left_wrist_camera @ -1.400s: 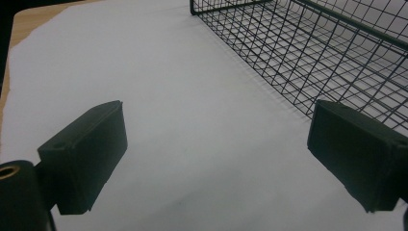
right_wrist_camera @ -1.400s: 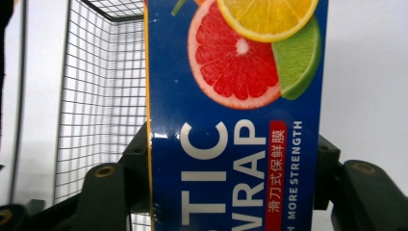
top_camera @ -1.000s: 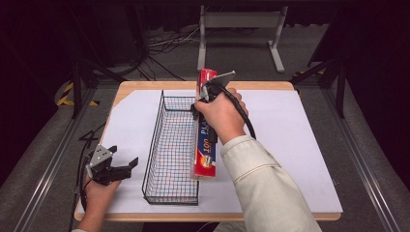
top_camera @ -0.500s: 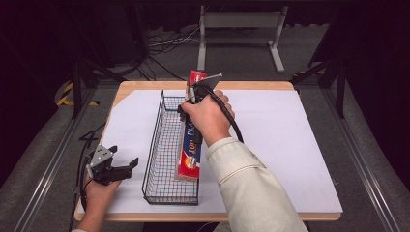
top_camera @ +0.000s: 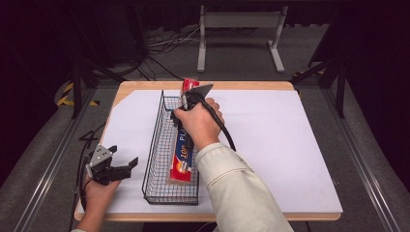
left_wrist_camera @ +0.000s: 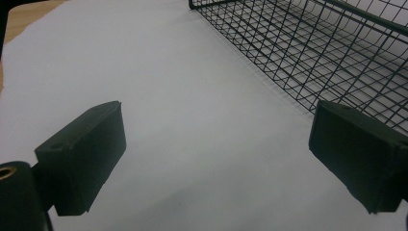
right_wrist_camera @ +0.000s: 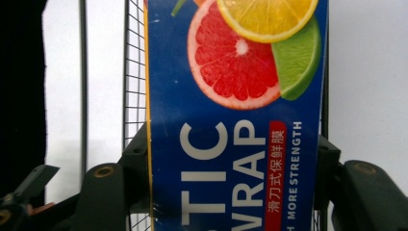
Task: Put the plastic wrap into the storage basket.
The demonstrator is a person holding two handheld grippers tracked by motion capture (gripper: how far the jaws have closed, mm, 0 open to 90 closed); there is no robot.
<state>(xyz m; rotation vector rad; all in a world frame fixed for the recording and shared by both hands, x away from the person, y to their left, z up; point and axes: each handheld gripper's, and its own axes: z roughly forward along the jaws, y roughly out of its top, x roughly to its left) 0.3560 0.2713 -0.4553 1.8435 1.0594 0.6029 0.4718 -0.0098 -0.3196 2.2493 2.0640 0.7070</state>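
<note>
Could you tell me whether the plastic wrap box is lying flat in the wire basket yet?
Not yet. The plastic wrap box slants, near end low in the wire basket, far end raised, clamped in the right tongs.

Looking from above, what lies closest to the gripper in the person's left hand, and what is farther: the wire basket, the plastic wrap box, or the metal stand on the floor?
From the left gripper, in the high view:
1. Wire basket, just to its right on the white sheet.
2. Plastic wrap box, inside the basket along its right wall.
3. Metal stand, on the floor beyond the table's far edge.

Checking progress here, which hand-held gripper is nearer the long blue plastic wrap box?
Right hand-held gripper: clamped on the blue plastic wrap box. Left hand-held gripper: open, beside the black wire basket.
</note>
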